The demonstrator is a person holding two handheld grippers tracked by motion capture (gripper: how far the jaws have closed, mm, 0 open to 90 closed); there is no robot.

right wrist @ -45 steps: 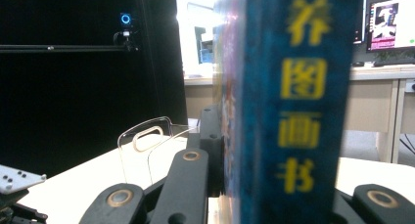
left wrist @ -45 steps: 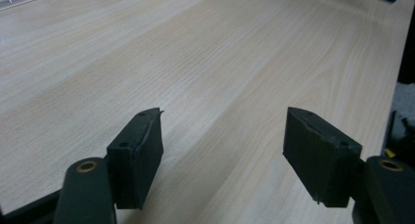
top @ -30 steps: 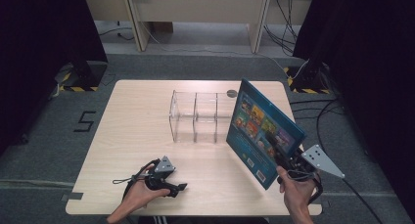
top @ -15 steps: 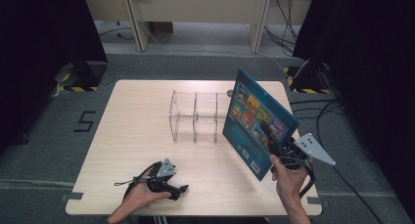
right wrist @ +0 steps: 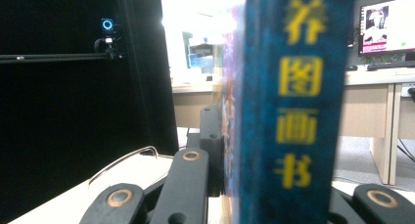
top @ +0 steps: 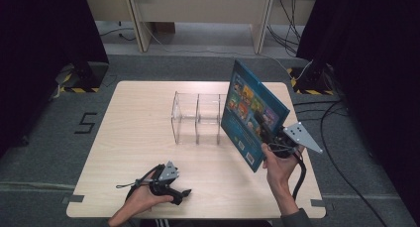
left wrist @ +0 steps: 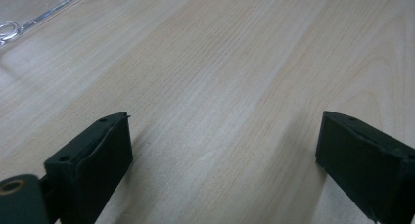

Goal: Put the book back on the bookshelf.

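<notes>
A blue picture book (top: 252, 113) stands tilted in the air at the right end of a clear acrylic rack (top: 197, 117). My right gripper (top: 267, 130) is shut on its lower right part. In the right gripper view the book's blue spine with yellow characters (right wrist: 293, 111) rises upright between the jaws of the right gripper (right wrist: 244, 150). My left gripper (top: 184, 193) rests low near the table's front edge. Its jaws have just been opening, and in the left gripper view the left gripper (left wrist: 225, 155) stands open over bare wood with nothing between its fingers.
The light wooden table (top: 133, 138) carries the rack at its middle, and a corner of the clear rack (left wrist: 24, 18) lies far off the left jaws. Desks and cables stand on the floor beyond the far edge. Dark curtains hang at both sides.
My right hand has carried the book leftward, closer to the rack's right end. The left hand has stayed where it was.
</notes>
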